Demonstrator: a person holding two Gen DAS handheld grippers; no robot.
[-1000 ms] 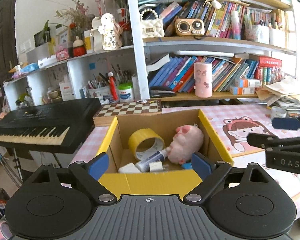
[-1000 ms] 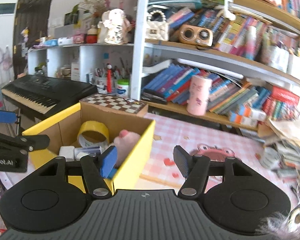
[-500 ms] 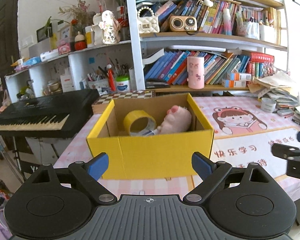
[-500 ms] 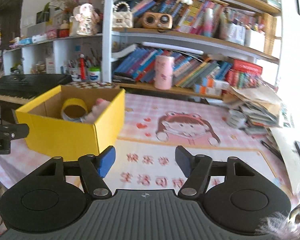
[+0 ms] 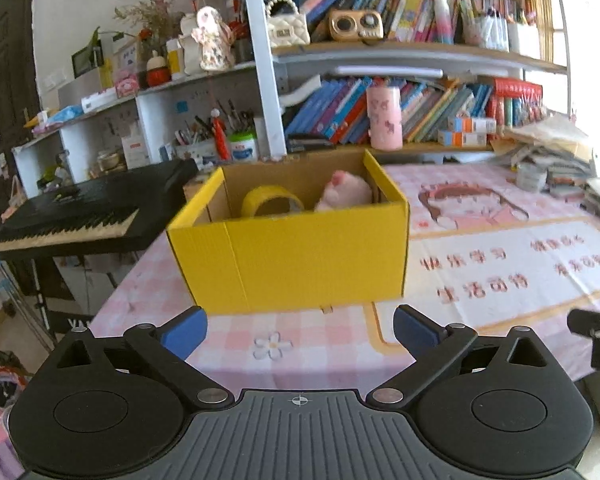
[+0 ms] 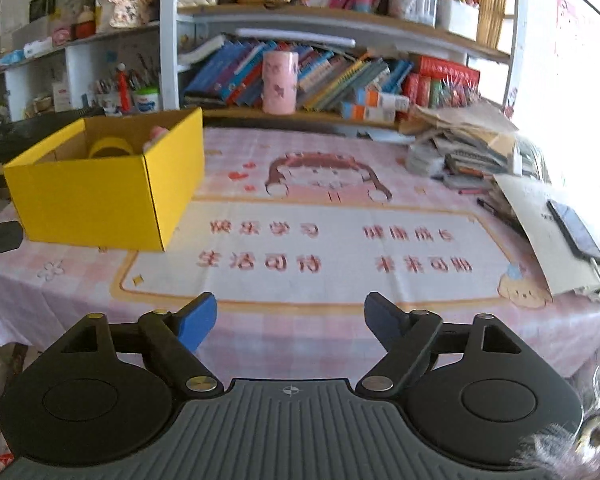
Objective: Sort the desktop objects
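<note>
Behind the tabletop [image 6: 340, 208] stood a crowded bookshelf [image 6: 340, 68] of leaning books, with a pink cylinder [image 6: 280, 82] on its lowest board and a black keyboard [image 5: 84, 212] off to the left. A pink checked cloth with a cartoon print and red characters covered the surface.

Through my left tongs [image 5: 300, 330] I saw the yellow box [image 5: 300, 252] straight ahead, just beyond the blue pads [image 5: 184, 330], sitting on the cloth. Inside it a roll of yellow tape [image 5: 270, 202] stood toward the left and a pink plush toy [image 5: 346, 194] lay toward the right, both partly hidden by the near wall. These tongs were wide and opening further, with nothing between them but bare cloth. The tip of the other tool poked in at the far right edge.

Through my right tongs [image 6: 290, 322] the same box [image 6: 100, 192] sat ahead and well to the left, the tape [image 6: 110, 148] and plush [image 6: 156, 136] just peeking over its rim. These tongs were opening too, holding nothing, with only printed cloth ahead of them. To the right and farther off lay a messy stack of papers [image 6: 464, 148] and a dark phone [image 6: 574, 230] on a sheet.
</note>
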